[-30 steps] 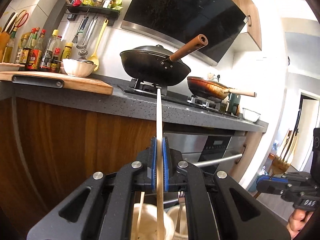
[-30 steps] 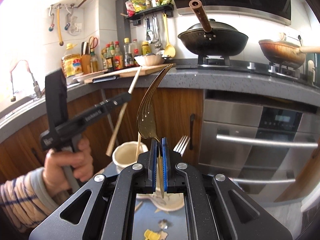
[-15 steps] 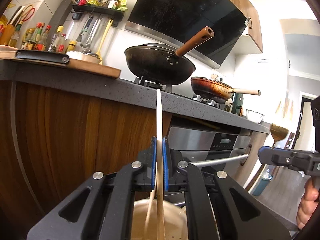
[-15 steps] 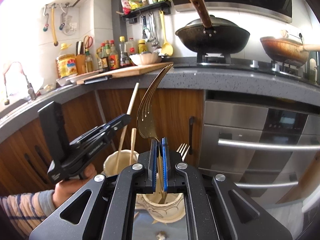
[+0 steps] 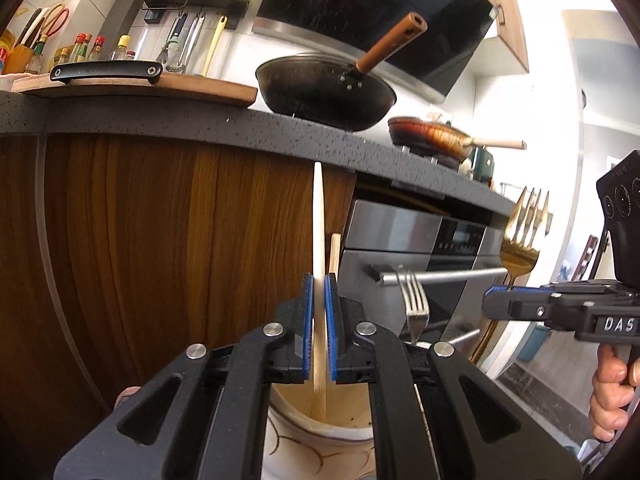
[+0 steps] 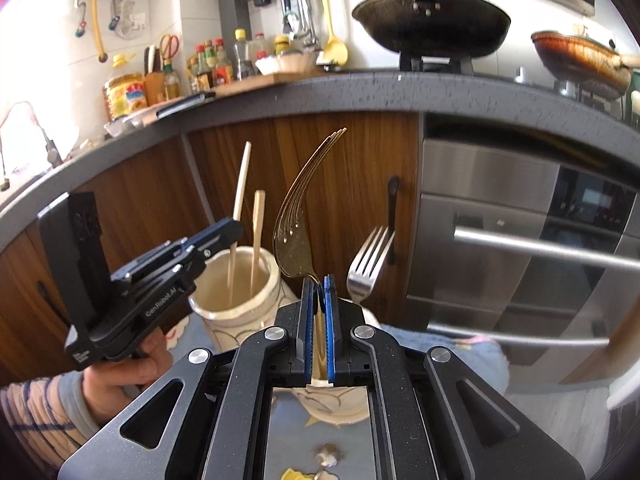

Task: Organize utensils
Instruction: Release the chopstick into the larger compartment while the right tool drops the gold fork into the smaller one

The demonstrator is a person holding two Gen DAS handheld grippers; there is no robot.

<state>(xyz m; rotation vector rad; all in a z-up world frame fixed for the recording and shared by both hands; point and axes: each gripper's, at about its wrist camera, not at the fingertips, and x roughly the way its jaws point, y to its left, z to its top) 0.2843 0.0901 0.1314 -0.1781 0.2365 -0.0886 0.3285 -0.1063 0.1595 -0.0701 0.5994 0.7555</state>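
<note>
My left gripper (image 5: 319,280) is shut on a pale wooden chopstick (image 5: 318,220) held upright; its lower end dips into the cream ceramic holder (image 5: 320,456). In the right wrist view that holder (image 6: 236,300) shows the held chopstick (image 6: 241,184) and a second chopstick (image 6: 258,232), with the left gripper (image 6: 234,229) at its rim. My right gripper (image 6: 319,288) is shut on a gold fork (image 6: 296,220), tines up, its handle running down toward a second patterned holder (image 6: 320,404). Beside it stands a silver fork (image 6: 366,268). From the left, the right gripper (image 5: 494,300) and gold fork (image 5: 520,236) show at right.
A dark counter edge (image 6: 360,88) runs above wooden cabinet doors (image 5: 160,240). An oven with a steel bar handle (image 6: 540,248) is on the right. A black wok (image 5: 324,92), a frying pan (image 5: 432,136) and a cutting board (image 5: 160,90) sit on the counter. Blue cloth (image 6: 440,344) lies under the holders.
Both grippers have come down. The chopstick's lower end has sunk into the cream holder. The gold fork has dropped and moved in beside the silver fork, closer to the left gripper.
</note>
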